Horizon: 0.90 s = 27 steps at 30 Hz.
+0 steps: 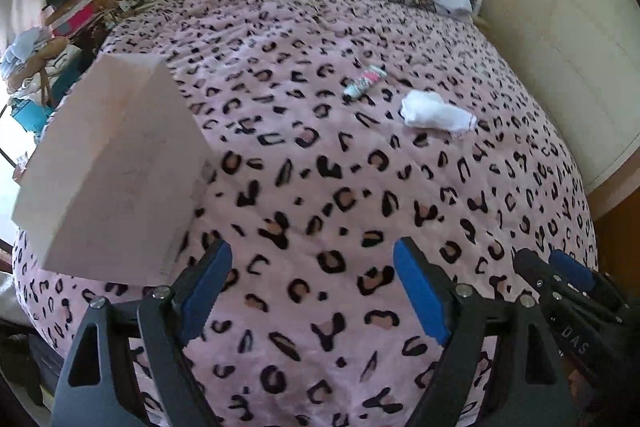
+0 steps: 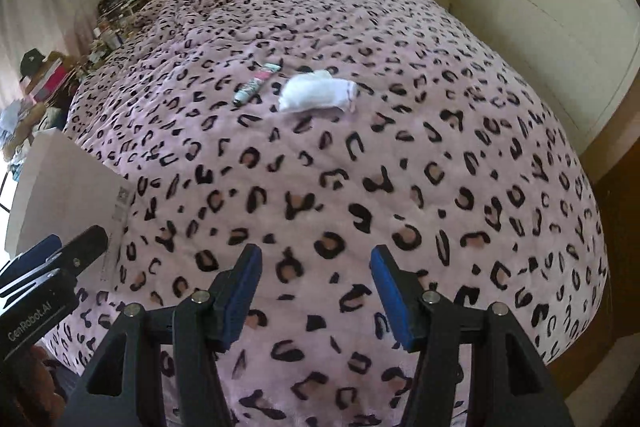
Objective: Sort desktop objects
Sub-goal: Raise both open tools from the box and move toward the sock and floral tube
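Both held above a pink spotted blanket (image 1: 320, 155), left gripper (image 1: 312, 287) and right gripper (image 2: 316, 291) released, nothing between the blue pads. Far ahead on the blanket, small tube (image 1: 365, 79) just beside rolled white sock (image 1: 434, 113). Pale box (image 1: 108, 163) at left edge.

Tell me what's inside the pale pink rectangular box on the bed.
Cannot be seen: the pale pink rectangular box shows only closed outer faces. It rests on the pink leopard-print blanket; nothing lies on top.

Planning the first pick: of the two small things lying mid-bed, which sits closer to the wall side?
The white sock; the small tube lies beside it, toward the box.
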Motion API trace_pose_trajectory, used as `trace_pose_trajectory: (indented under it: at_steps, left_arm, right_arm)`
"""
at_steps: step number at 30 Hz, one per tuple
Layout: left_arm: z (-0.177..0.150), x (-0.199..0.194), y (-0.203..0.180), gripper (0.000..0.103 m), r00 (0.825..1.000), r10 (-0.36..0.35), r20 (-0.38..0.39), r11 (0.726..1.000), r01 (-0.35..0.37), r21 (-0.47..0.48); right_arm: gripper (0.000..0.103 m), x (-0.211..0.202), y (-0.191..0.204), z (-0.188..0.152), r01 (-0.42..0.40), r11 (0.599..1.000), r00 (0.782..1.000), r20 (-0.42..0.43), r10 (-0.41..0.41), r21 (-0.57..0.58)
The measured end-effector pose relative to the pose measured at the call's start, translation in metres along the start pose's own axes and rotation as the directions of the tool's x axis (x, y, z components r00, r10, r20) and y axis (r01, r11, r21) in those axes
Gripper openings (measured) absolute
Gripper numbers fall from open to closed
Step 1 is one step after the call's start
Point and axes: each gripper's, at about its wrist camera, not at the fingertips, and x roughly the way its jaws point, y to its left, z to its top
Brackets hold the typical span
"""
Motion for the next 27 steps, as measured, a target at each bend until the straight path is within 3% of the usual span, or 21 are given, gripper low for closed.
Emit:
trace_pose_trajectory:
  at_steps: [12,27]
  left_arm:
    - [0.017,0.011,-0.034,0.084,1.0,-0.004,0.006,0.998,0.003,0.056]
    - [0.042,0.034,-0.046,0.084,1.0,-0.003,-0.003,0.996,0.003,0.094]
  right_arm:
    - [0.058,0.009,-0.011,0.012,-0.006,1.0,1.0,0.015,0.005,0.031]
    - [0.058,0.028,-0.005,0.036,0.027,1.0,1.0,0.01,-0.027,0.007]
